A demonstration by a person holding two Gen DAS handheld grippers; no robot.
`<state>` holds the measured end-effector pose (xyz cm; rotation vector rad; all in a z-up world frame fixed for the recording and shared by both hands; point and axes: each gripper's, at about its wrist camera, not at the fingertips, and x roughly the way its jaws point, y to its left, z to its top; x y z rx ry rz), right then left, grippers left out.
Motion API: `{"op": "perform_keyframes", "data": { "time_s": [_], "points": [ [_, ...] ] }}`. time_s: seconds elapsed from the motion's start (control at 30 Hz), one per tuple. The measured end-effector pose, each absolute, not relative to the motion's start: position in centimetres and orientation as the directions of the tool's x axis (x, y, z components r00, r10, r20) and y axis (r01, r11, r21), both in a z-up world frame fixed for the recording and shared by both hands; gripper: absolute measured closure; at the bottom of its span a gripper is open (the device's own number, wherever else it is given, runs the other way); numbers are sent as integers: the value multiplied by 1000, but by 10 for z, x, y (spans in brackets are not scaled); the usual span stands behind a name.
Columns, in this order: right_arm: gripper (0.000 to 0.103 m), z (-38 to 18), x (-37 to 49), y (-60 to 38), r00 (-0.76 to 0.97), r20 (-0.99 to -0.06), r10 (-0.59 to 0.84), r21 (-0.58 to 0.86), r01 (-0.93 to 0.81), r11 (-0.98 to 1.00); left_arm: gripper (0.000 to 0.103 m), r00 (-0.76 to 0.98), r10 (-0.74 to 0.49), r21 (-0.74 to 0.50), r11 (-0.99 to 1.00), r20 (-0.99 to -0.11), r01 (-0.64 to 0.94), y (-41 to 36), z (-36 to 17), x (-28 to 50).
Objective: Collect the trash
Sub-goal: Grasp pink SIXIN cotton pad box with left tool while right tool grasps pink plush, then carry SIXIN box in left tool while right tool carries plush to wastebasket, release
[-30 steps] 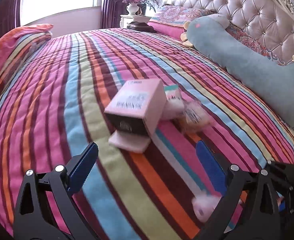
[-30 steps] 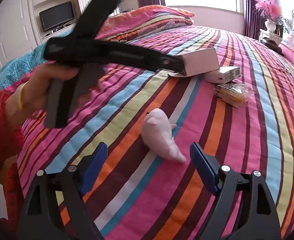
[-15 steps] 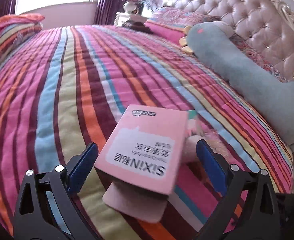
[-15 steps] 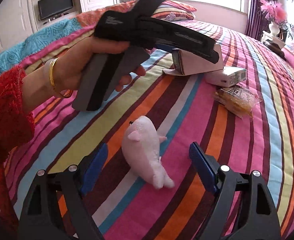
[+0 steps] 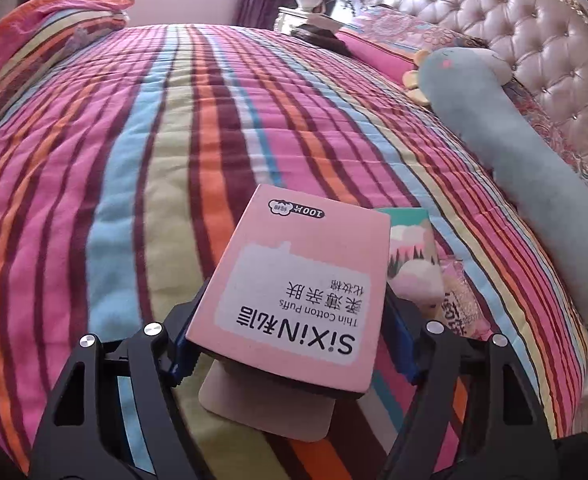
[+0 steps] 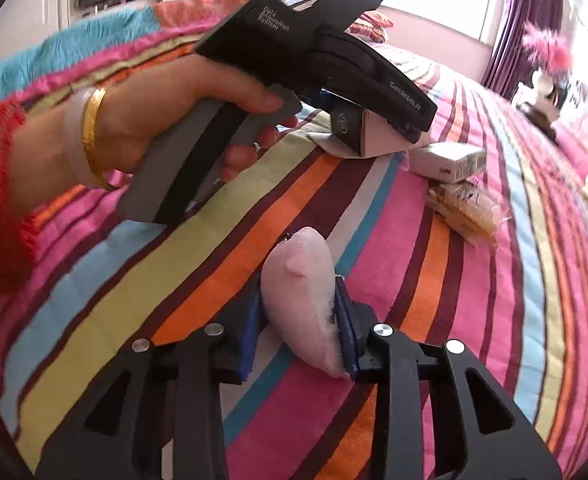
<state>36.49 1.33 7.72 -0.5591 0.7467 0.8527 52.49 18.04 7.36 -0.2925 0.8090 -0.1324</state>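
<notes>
My left gripper (image 5: pixel 289 344) is shut on a pink cotton-puff box (image 5: pixel 302 292) lying on the striped bedspread, its open flap (image 5: pixel 265 408) hanging toward me. The same box (image 6: pixel 374 136) shows in the right wrist view, under the left gripper's body (image 6: pixel 314 60). My right gripper (image 6: pixel 298 332) is shut on a small pink plush toy (image 6: pixel 306 296) on the bedspread. A small white carton (image 6: pixel 448 162) and a clear snack wrapper (image 6: pixel 464 208) lie just beyond the box; the carton (image 5: pixel 410 244) and wrapper (image 5: pixel 458 300) sit to the box's right in the left wrist view.
The bed carries a striped bedspread (image 5: pixel 133 160), a long blue-grey plush bolster (image 5: pixel 534 168) by the tufted headboard (image 5: pixel 534 40), and a folded quilt (image 5: pixel 33 32) at far left. A nightstand with a vase (image 5: pixel 310 4) stands beyond. A person's hand (image 6: pixel 133 120) holds the left gripper.
Both grippers have moved forward and shut: the left one on the pink box, the right one on the pink plush toy. Both were open a second ago.
</notes>
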Motion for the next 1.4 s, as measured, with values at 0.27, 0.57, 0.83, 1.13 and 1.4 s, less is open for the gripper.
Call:
{"op": "perform_keyframes", "data": {
  "time_s": [0.27, 0.57, 0.83, 1.13, 1.4],
  "points": [
    [71, 74, 352, 23, 547, -742, 387, -297, -787, 541, 31, 712, -151, -262, 964, -686, -47, 195, 84, 442],
    [72, 89, 300, -45, 462, -744, 483, -24, -741, 672, 32, 775, -106, -171, 985, -624, -3, 189, 104, 261],
    [71, 93, 177, -147, 465, -680, 567, 98, -709, 699, 38, 769, -203, -233, 970, -606, 72, 125, 77, 74],
    [71, 8, 69, -184, 267, -774, 574, 351, -574, 740, 40, 634, -358, -408, 910, -686, 72, 46, -15, -48],
    [71, -80, 55, -151, 85, -928, 362, 260, -547, 796, 40, 395, -310, -329, 944, -865, 21, 12, -104, -33]
  ]
}}
